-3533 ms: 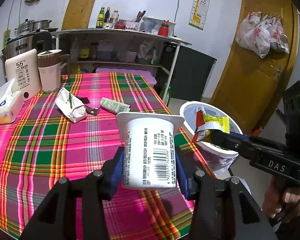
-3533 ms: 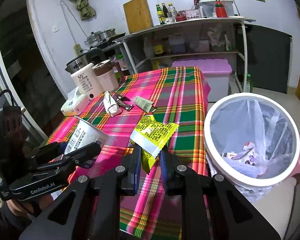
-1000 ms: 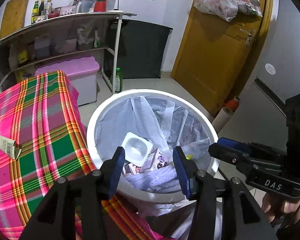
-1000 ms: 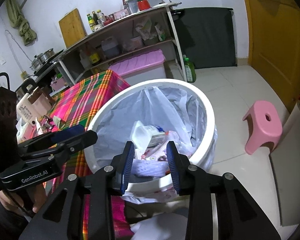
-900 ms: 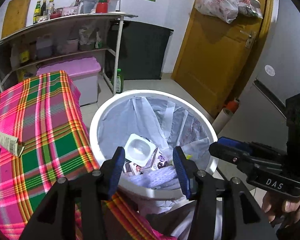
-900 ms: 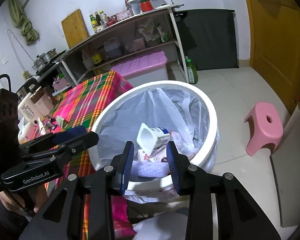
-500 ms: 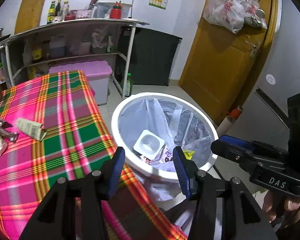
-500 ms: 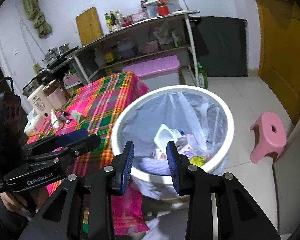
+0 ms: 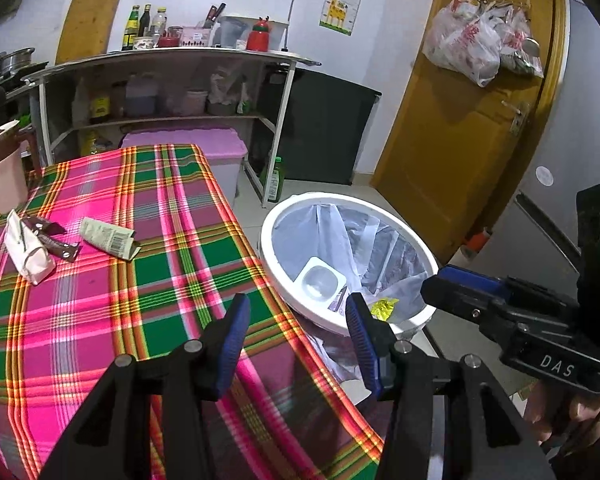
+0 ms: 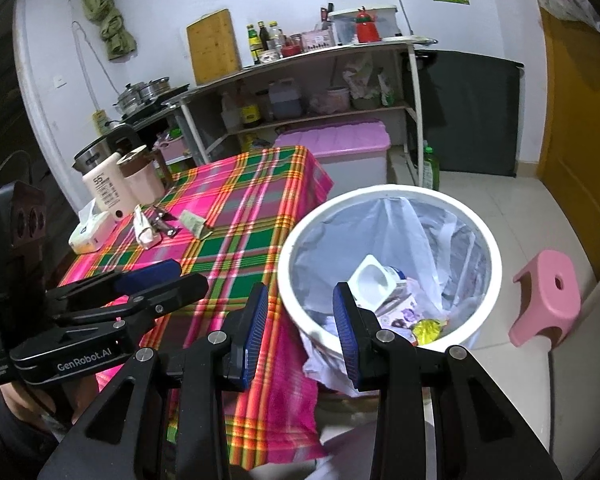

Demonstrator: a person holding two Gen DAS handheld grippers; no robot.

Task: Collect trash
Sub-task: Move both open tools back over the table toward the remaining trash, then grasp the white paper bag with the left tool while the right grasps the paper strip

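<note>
The white bin (image 9: 342, 197) (image 10: 384, 190), lined with a clear bag, stands on the floor beside the table. A white yogurt cup (image 9: 320, 280) (image 10: 374, 276) and a yellow wrapper (image 9: 384, 306) (image 10: 428, 328) lie inside it. My left gripper (image 9: 296, 312) (image 10: 188, 276) hangs open and empty over the table's corner. My right gripper (image 10: 300, 300) (image 9: 440, 280) is open and empty above the bin's near rim. On the plaid tablecloth (image 9: 160, 280) lie a crumpled white pack (image 9: 28, 254) (image 10: 144, 232), a brown wrapper (image 9: 56, 242) and a green-white wrapper (image 9: 108, 238) (image 10: 194, 222).
A pink stool (image 10: 548, 296) stands on the floor right of the bin. A pink-lidded box (image 9: 188, 144) sits under the metal shelf (image 9: 172, 54) behind the table. A mug (image 10: 140, 176), a white thermos (image 10: 104, 188) and a tissue box (image 10: 92, 232) crowd the table's far left.
The cup and yellow wrapper, held 3.5 s ago, now lie in the bin. Over the last second both open grippers drew back from above the bin, and more of the table shows.
</note>
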